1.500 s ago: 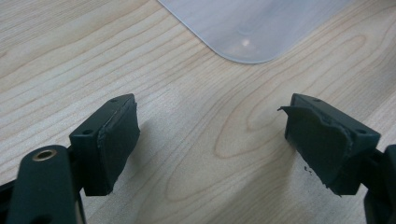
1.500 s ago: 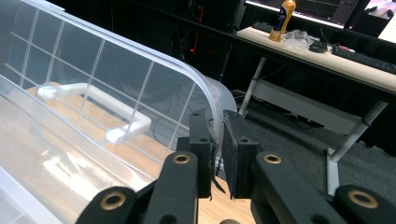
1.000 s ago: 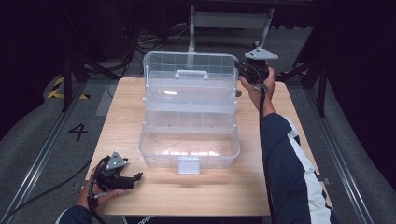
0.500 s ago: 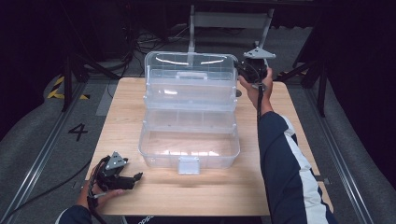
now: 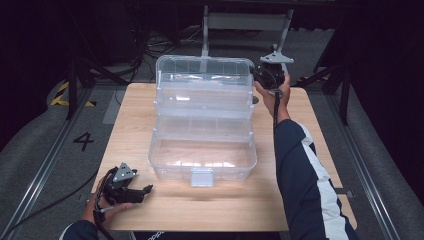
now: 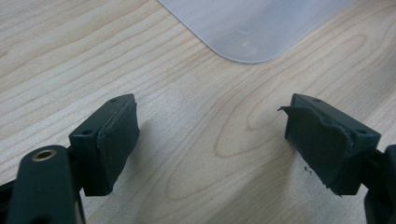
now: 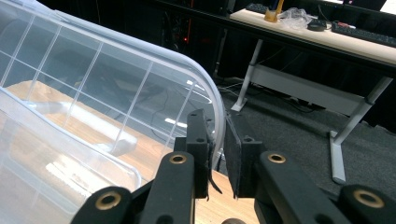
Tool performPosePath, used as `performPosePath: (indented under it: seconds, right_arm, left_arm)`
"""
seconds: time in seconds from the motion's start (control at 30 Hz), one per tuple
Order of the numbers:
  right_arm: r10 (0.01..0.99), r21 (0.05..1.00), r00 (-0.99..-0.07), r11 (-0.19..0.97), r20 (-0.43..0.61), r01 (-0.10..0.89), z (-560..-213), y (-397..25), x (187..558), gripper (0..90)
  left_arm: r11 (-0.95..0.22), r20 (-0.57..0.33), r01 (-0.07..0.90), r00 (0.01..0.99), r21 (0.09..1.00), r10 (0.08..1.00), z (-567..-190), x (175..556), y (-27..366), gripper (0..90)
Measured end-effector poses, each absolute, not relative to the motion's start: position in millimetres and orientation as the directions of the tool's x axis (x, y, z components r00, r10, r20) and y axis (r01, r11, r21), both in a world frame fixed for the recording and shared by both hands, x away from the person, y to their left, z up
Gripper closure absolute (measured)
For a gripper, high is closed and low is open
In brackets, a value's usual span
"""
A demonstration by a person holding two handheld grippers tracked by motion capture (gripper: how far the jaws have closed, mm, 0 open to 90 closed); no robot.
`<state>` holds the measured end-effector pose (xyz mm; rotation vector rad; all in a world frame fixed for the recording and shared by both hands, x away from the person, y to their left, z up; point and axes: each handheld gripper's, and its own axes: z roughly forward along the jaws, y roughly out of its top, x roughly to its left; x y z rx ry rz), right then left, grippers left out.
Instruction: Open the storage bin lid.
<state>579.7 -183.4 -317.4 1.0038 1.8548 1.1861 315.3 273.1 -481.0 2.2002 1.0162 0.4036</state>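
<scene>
A clear plastic storage box (image 5: 202,157) stands open in the middle of the wooden table (image 5: 310,150), its stepped trays spread and its lid (image 5: 202,75) raised at the back. My right gripper (image 5: 261,76) is at the lid's right end, held up by a hand in a dark sleeve. In the right gripper view the gripper (image 7: 219,154) is shut on the lid's curved rim (image 7: 212,107). My left gripper (image 5: 146,192) rests near the table's front left corner, open, nothing between its jaws. In the left gripper view, the gripper (image 6: 210,140) faces bare wood with a corner of the box (image 6: 252,28) beyond.
The box's white front latch (image 5: 201,176) hangs toward the table's near edge. A grey desk frame (image 5: 245,22) and cables stand behind the table on dark floor. Rails run along both sides of the table.
My right gripper has shifted slightly left with the lid edge in it. The left gripper has not moved.
</scene>
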Motion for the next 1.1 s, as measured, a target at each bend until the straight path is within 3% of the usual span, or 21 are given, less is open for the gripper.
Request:
performPosePath:
  seconds: [0.63,0.77,1.1]
  right_arm:
    - [0.889,0.932,-0.444,0.251,-0.115,0.26,-326.8,-186.0,582.6,78.9]
    - [0.882,0.925,-0.459,0.257,-0.107,0.278,-332.6,-188.5,583.7,85.8]
    - [0.866,0.9,-0.489,0.295,-0.108,0.322,-354.5,-184.7,584.6,85.9]
  left_arm:
    - [-0.469,-0.002,0.554,0.648,0.687,0.762,-481.1,315.2,273.0,18.0]
    - [-0.474,0.002,0.552,0.651,0.686,0.759,-480.9,315.4,273.3,18.0]
    - [-0.466,-0.004,0.555,0.646,0.689,0.764,-481.4,315.5,272.8,17.9]
